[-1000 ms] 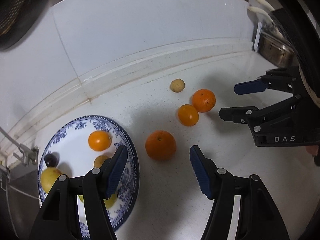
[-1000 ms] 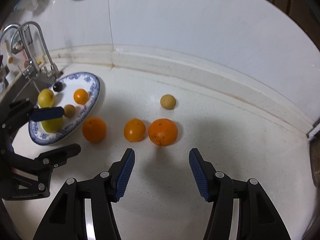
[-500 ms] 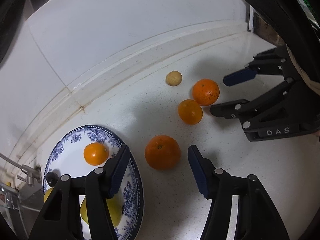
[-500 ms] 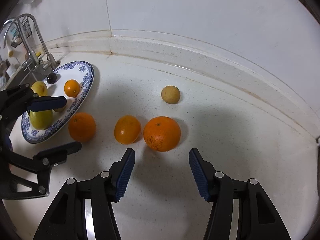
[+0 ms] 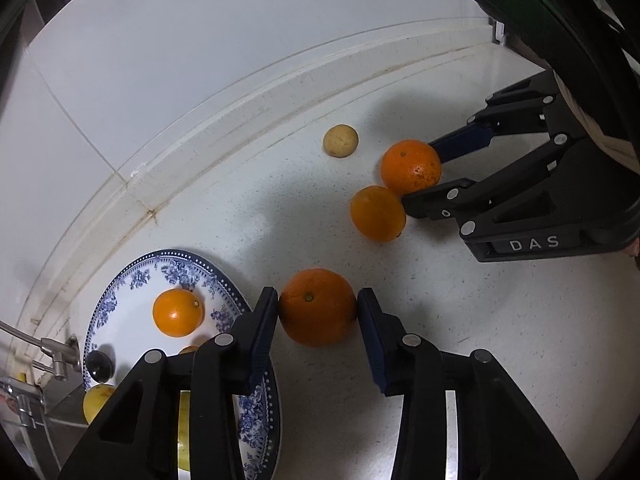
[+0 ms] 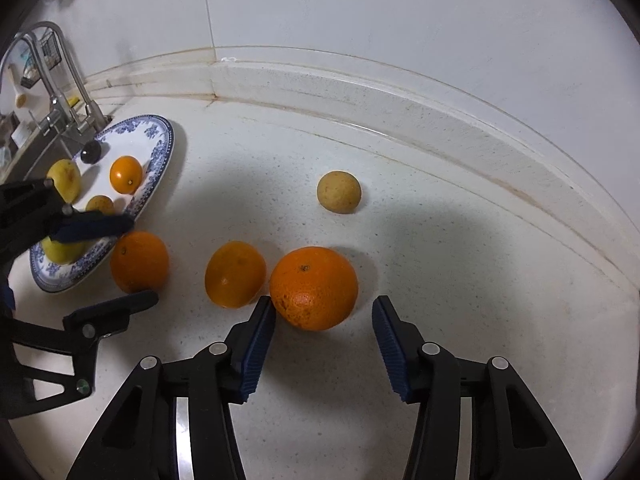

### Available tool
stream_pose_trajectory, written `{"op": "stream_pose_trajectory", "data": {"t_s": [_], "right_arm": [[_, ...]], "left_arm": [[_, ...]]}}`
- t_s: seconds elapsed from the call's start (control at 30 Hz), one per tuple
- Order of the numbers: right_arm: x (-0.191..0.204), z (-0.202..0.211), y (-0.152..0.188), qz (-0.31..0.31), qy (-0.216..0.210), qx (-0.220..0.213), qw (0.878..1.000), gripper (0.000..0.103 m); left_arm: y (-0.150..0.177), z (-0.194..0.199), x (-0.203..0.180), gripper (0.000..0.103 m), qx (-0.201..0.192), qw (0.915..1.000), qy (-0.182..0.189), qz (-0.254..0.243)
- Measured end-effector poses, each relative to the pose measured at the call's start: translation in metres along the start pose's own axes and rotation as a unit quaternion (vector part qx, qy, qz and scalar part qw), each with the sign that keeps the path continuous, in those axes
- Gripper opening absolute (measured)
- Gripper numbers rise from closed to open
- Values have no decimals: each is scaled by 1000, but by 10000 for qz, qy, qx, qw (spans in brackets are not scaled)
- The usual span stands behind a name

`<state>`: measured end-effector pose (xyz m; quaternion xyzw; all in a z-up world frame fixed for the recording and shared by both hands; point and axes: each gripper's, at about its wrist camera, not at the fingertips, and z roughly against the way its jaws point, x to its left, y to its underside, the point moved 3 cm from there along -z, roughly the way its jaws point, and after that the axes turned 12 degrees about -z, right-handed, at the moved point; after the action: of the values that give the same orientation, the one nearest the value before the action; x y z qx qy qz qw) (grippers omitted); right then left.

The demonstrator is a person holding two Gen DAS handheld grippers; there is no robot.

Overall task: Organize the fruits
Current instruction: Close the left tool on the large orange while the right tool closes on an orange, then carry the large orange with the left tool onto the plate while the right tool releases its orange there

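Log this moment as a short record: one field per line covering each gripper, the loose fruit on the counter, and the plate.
left gripper: around the orange nearest the plate, both pads touching it
right gripper: open, straddling the largest orange, gap on its right side
middle orange: loose on the counter, beside the largest one
small tan fruit: alone, nearer the wall
plate: blue-patterned, by the faucet; holds a small orange, yellow fruits and one dark fruit

Bright overhead light, soft shadows (fisheye-warped edges)
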<state>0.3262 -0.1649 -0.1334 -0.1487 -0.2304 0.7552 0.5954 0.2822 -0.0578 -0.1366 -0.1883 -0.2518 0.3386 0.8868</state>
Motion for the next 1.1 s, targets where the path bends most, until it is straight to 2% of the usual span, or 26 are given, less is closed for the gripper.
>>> {"op": "stream_pose_trajectory", "data": {"t_s": [0.1,0.3,0.63,1.1], "right_arm": [[0,0,1,-3,-99,-16,10000,42],[-6,6,7,-131,-122,-174,9997,40],[-5,40,20,-397,-218,-562,9974,40],[35,89,34,-448,-561,-947,9929,40]], "left_arm": [[1,0,2,40,-7,9999,28,104],[3,7,5,39,-63,9988,82,483],[11,33,2,39,-439,9929,202,1085],[33,82,17,39,-1012,9808,219,1654]]}}
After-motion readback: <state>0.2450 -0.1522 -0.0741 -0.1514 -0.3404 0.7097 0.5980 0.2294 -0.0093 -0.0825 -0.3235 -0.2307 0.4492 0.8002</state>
